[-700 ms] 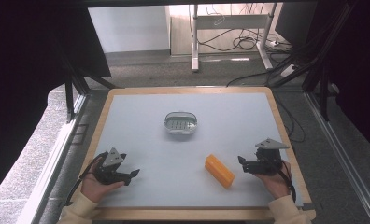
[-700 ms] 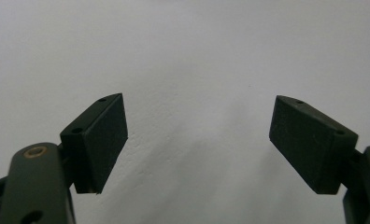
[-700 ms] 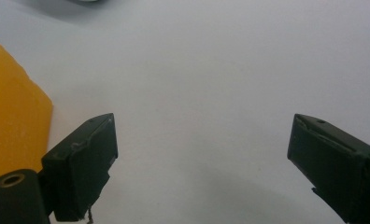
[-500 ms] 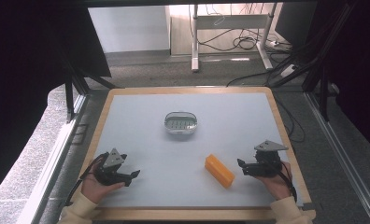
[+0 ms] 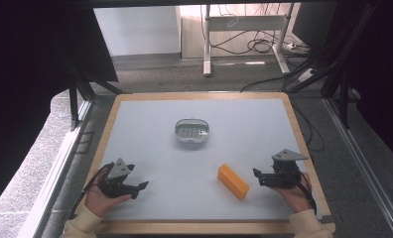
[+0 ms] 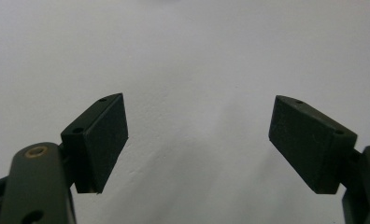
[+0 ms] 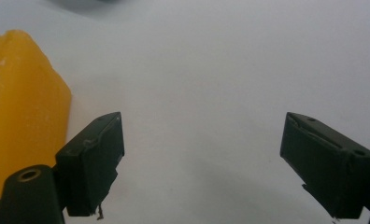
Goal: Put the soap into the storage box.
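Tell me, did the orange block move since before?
No. The orange block lies at the same spot and slant below and right of the metal dish, with the right gripper open beside it.

You are working in what looks like a lab or test room set up for recording. Your desk [image 5: 135, 124] is a pale grey board with a light wooden rim, framed by black metal struts [image 5: 80, 99]. Beyond it lies grey carpet [image 5: 150, 74], where loose black cables [image 5: 256, 45] trail around the white legs of another table [image 5: 207, 39]. A white wall panel [image 5: 135, 29] stands behind.
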### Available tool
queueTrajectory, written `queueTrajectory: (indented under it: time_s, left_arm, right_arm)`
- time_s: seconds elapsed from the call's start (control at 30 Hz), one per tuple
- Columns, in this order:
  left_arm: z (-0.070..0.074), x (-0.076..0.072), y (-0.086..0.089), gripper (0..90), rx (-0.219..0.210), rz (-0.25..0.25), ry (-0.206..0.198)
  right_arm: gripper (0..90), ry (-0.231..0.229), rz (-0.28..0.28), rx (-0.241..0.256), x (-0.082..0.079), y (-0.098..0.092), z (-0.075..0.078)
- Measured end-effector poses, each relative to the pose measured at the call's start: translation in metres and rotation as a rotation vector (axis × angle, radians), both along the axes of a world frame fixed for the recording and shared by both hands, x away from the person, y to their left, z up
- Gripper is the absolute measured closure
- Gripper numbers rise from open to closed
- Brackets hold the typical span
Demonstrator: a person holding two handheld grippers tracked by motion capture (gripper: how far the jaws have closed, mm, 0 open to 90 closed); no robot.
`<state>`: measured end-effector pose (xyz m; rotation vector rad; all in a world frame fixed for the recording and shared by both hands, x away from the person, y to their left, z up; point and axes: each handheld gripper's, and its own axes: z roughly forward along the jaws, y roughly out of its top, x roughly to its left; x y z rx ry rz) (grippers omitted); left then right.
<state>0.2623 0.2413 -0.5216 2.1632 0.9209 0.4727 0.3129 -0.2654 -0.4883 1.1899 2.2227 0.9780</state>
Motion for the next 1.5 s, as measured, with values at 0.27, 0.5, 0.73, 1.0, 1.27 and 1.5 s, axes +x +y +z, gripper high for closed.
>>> queueTrajectory:
  time_s: [0.27, 0.5, 0.73, 1.0, 1.27, 1.5]
  left_arm:
    - [-0.002, 0.002, -0.002, 20.1, 0.002, -0.005, 0.014]
    - [-0.001, 0.000, -0.003, 20.1, 0.000, 0.003, 0.017]
    - [-0.001, 0.000, -0.003, 20.1, -0.006, 0.002, 0.021]
    - [-0.002, 0.002, -0.005, 20.1, 0.008, -0.005, 0.024]
    - [-0.001, 0.002, -0.004, 20.3, -0.001, -0.002, 0.021]
    - [0.000, 0.002, -0.006, 20.5, -0.010, -0.008, 0.022]
  right_arm:
    - [17.1, 0.013, -0.029, 0.023, 0.000, -0.010, 0.001]
    - [17.8, -0.002, -0.011, 0.018, -0.002, -0.005, 0.007]
    - [19.2, -0.001, -0.013, 0.016, -0.007, -0.002, 0.015]
    - [18.8, 0.017, 0.016, 0.015, -0.013, 0.000, 0.025]
    - [18.7, 0.018, 0.027, 0.016, -0.014, 0.002, 0.032]
    - [18.7, 0.016, 0.048, 0.001, -0.013, 0.010, 0.047]
